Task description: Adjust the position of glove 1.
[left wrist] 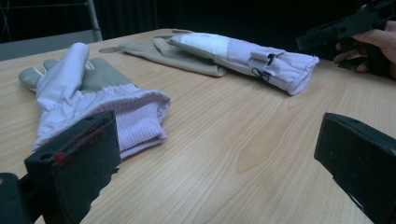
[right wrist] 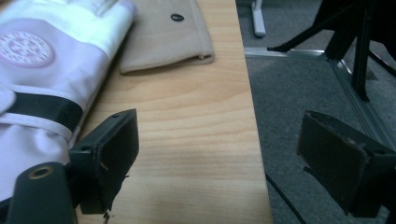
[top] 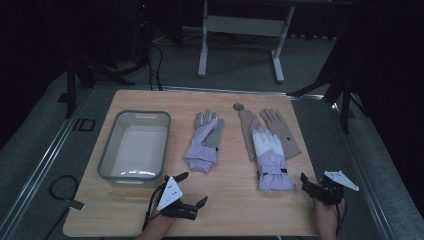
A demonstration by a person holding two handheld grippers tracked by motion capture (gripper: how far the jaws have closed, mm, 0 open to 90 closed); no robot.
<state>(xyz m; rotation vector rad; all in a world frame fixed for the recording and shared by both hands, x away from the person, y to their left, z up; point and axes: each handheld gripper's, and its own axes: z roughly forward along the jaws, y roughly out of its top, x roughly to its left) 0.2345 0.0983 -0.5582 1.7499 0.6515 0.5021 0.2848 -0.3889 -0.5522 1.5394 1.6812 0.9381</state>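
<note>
While both grippers sit at the near edge of the table [top: 150,100], neither touches anything. Left gripper [top: 192,190]: jaws wide apart, nothing between them, low over bare wood just short of the lilac glove [top: 204,142]. In the left gripper view that glove [left wrist: 88,100] lies just ahead of the left jaw, knit cuff toward the camera, grey palm patch and fingers pointing away.

Right gripper [top: 306,184]: jaws also spread, empty, at the right near corner. Right gripper view has one jaw over the wood and the other out past the table edge, over grey carpet.

White-and-lilac ski glove [top: 270,155] lies right of centre, cuff toward the person, near the right gripper but apart from it. It overlaps a pair of tan gloves [top: 282,130] lying flat under and behind it. Right gripper view: ski glove [right wrist: 42,60] has a black strap across the wrist and a round embossed emblem on the back; pattern visible, lettering too small to read. One tan glove [right wrist: 163,42] carries a small dark button.

Clear plastic bin [top: 107,150] stands on the left side of the table, nothing in it, well apart from the gloves. "ID" is marked on the grey floor left of the table. Small grey round disc [top: 238,106] lies near the far edge.
</note>
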